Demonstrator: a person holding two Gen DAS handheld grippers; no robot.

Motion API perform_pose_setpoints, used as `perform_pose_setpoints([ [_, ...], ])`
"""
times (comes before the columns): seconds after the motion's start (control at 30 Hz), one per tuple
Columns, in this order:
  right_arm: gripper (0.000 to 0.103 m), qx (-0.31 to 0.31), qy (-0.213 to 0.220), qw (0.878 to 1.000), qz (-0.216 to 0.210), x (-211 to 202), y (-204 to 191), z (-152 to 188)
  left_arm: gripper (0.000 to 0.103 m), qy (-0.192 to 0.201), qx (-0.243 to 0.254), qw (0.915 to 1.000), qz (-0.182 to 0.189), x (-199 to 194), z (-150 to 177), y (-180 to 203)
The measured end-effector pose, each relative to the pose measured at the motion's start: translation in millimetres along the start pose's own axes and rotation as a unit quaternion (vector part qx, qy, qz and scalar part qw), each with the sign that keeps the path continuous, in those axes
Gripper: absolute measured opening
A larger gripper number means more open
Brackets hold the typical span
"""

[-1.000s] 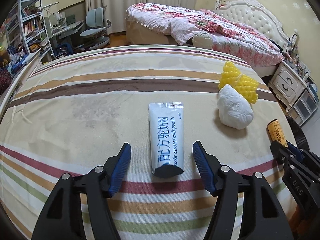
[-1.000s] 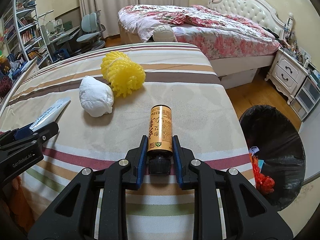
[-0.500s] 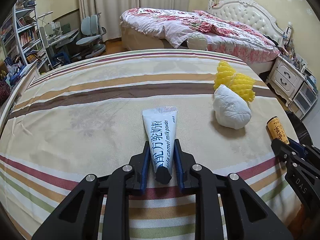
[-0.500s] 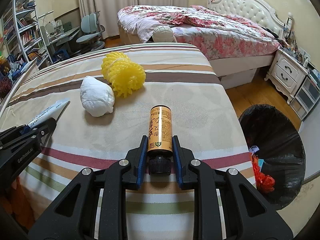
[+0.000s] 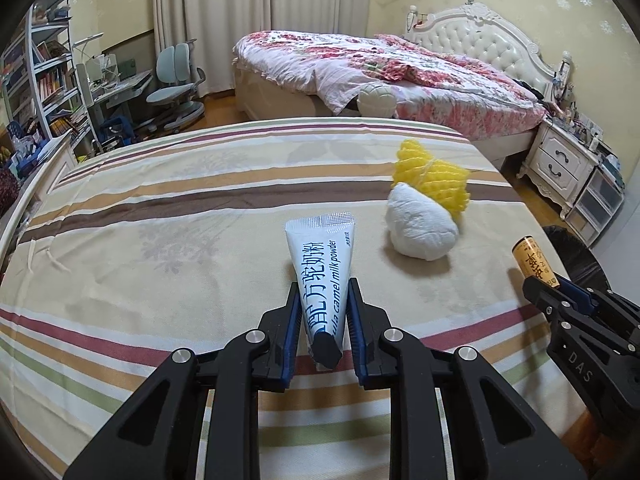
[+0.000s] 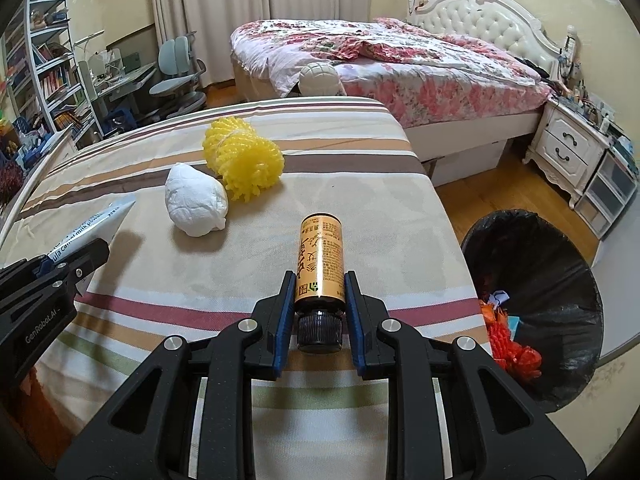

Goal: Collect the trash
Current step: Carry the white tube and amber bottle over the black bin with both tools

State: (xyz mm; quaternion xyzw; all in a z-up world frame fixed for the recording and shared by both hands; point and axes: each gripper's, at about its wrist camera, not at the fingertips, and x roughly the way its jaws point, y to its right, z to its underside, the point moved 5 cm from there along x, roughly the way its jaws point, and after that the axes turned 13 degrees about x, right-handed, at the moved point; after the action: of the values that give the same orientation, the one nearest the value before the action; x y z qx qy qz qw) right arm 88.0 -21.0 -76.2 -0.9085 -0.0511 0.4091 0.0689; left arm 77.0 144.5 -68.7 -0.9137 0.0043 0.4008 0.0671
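My left gripper (image 5: 323,292) is shut on a white camel milk powder tube (image 5: 322,264) and holds it tilted up off the striped cloth (image 5: 160,220). My right gripper (image 6: 319,284) is shut on a gold bottle with a black cap (image 6: 320,256), just above the cloth (image 6: 360,200). A white crumpled wad (image 5: 420,230) and a yellow foam net (image 5: 434,178) lie together on the cloth; both also show in the right wrist view, the wad (image 6: 196,206) and the net (image 6: 244,160). The tube (image 6: 96,226) shows at the left there.
A black-lined trash bin (image 6: 536,304) with red and blue scraps stands on the floor right of the table. A bed with floral bedding (image 6: 380,64) lies behind, a white nightstand (image 6: 568,152) to the right, a desk and chairs (image 5: 168,80) at the back left.
My left gripper closed on the tube and lifted its far end off the cloth. My right gripper kept its hold on the bottle and raised it slightly.
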Motion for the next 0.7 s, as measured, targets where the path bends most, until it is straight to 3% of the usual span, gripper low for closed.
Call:
perform_pose_setpoints([
  [0.3, 0.023, 0.022, 0.017, 1.0, 0.011, -15, 24, -7, 0.023, 0.019, 0.029, 0.9991, 0.023, -11, -10, 37],
  [0.7, 0.023, 0.078, 0.035, 0.995, 0.052, -28, 97, -14, 0.023, 0.038, 0.078, 0.9938, 0.069, -9, -34, 107],
])
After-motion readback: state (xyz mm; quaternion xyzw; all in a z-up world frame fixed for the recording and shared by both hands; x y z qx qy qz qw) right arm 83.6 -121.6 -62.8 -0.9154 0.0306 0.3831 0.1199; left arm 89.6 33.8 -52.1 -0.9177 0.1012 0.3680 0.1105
